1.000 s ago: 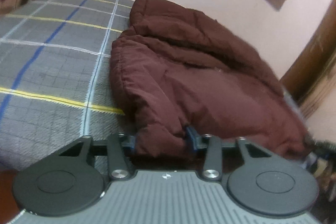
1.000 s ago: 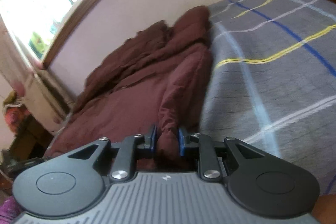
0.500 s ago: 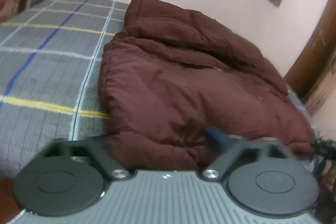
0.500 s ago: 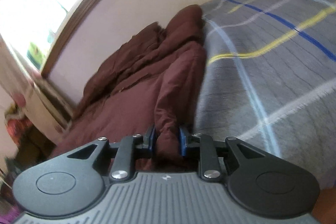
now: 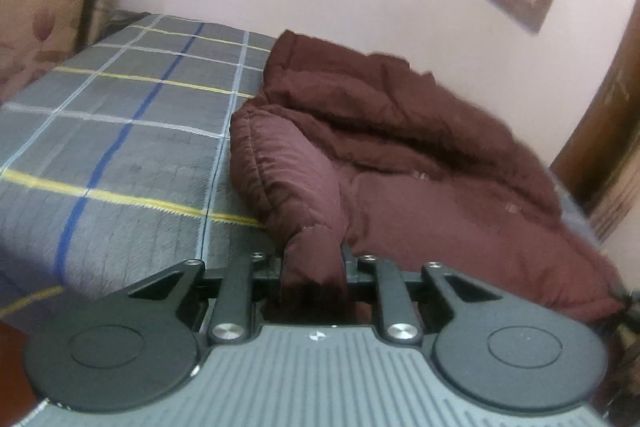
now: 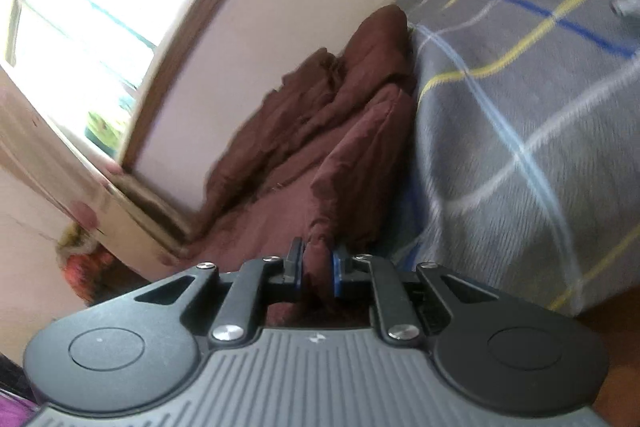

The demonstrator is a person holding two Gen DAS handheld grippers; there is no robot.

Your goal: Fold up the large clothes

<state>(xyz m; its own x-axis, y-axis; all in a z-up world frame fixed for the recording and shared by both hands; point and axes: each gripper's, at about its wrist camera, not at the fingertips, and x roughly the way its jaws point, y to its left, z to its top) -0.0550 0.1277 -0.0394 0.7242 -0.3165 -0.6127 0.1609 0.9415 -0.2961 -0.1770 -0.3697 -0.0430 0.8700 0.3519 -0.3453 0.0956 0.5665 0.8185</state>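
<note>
Puffy maroon jacket (image 5: 420,163) lies rumpled on the bed, near edge lifted.

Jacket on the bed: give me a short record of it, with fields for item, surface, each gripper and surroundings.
item: dark red padded jacket, rumpled, lying along the wall
surface: grey checked blanket with blue, yellow and white lines
left gripper: jaws shut on a fold of the jacket's near edge
right gripper: jaws closing on a fold of the jacket
surroundings: pink wall, window above
</note>
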